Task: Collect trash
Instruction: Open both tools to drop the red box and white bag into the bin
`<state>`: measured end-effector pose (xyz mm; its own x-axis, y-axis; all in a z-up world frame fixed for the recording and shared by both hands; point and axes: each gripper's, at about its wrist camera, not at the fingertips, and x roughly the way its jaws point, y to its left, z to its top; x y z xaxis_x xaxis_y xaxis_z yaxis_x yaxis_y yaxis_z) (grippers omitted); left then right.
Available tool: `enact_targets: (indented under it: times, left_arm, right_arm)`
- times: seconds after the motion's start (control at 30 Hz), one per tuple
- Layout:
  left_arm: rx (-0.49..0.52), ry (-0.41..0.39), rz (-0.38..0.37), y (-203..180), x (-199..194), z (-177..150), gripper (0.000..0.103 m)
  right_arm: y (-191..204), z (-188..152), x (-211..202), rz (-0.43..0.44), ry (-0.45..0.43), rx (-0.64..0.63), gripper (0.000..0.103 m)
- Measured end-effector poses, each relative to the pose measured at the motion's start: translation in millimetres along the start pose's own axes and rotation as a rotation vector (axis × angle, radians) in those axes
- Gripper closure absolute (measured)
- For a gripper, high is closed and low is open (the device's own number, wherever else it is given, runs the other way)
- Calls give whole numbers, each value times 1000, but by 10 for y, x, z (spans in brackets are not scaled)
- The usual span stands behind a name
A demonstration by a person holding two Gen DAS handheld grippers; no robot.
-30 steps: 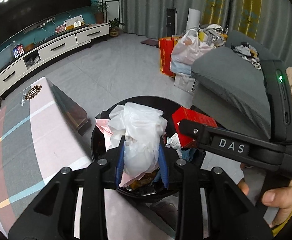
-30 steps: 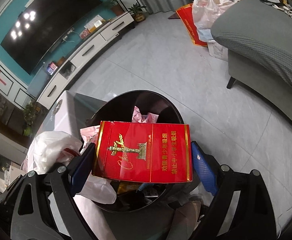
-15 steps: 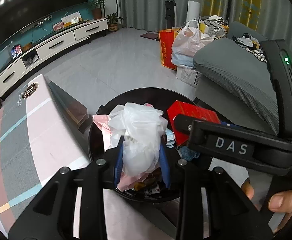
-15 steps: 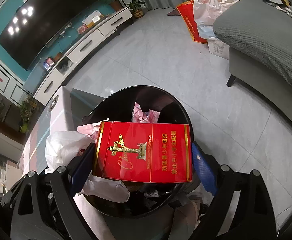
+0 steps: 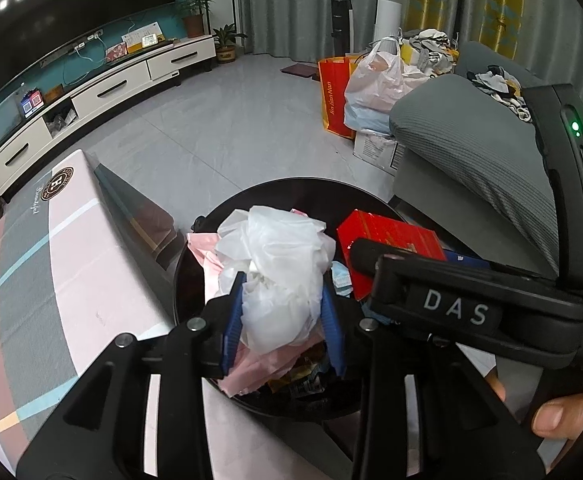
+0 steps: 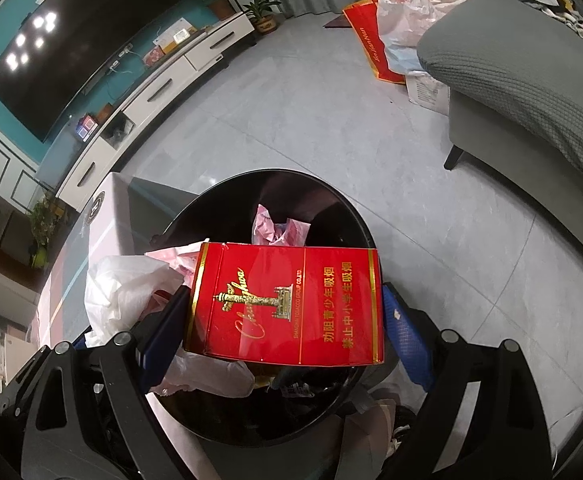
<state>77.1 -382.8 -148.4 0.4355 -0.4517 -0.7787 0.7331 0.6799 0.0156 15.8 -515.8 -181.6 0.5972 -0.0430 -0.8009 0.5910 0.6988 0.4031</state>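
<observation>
Nearest the left wrist camera, the left gripper (image 5: 283, 316) has the crumpled white plastic bag (image 5: 279, 276) between its blue pads, and its jaws have just been opening, so the bag, still touched on both sides, looks about to drop. Just beyond, the right gripper (image 6: 287, 316) is clamped on the red cigarette carton (image 6: 287, 304), held flat over the same black trash bin (image 6: 355, 220). Since a second ago both loads have sunk lower over the bin standing beside the desk (image 5: 31, 280); the drop-off is probably near.
</observation>
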Motion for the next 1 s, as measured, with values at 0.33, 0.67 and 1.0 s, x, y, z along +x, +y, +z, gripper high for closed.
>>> enact_targets:
  times: [0.33, 0.67, 1.0]
  left_arm:
    - [-9, 2, 1, 34, 112, 28, 60]
    - [5, 11, -11, 5, 152, 28, 53]
    - [1, -1, -24, 37, 123, -6, 40]
  right_arm:
    - [-8, 30, 40, 7, 2, 19, 13]
    - [25, 36, 105, 4, 22, 16, 12]
    - [31, 42, 159, -2, 40, 32, 12]
